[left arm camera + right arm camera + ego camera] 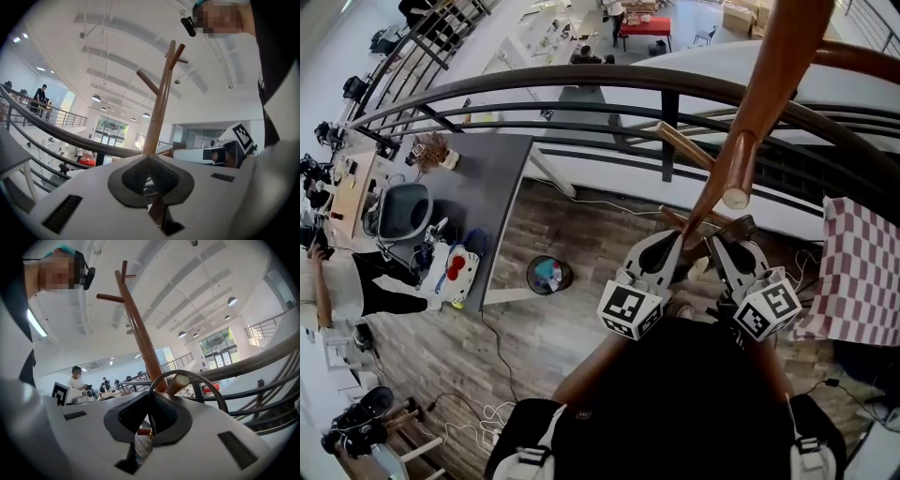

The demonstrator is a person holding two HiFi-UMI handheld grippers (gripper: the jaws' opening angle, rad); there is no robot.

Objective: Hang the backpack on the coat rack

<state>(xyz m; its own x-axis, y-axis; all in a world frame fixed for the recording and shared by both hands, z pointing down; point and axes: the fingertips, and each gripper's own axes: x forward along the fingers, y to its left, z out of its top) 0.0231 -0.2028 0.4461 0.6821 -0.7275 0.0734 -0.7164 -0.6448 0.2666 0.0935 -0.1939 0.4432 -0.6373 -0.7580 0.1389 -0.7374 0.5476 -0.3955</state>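
Observation:
The wooden coat rack (769,84) slants down from the upper right, with a cut-ended peg (734,187) just above both grippers. The black backpack (675,403) hangs below them and fills the bottom of the head view. My right gripper (719,248) is shut on the backpack's dark handle loop (218,398), which arcs over a peg end (181,380) beside the pole (140,333). My left gripper (675,246) is level next to it with its pads (161,177) together. Nothing shows clearly between them. The pole (161,98) rises straight ahead of it.
A dark curved railing (581,80) runs just behind the rack, with a lower floor beyond it. A red-and-white checked cloth (862,272) hangs at the right. Below stand a grey table (478,178), a round bin (548,275) and a person (337,281).

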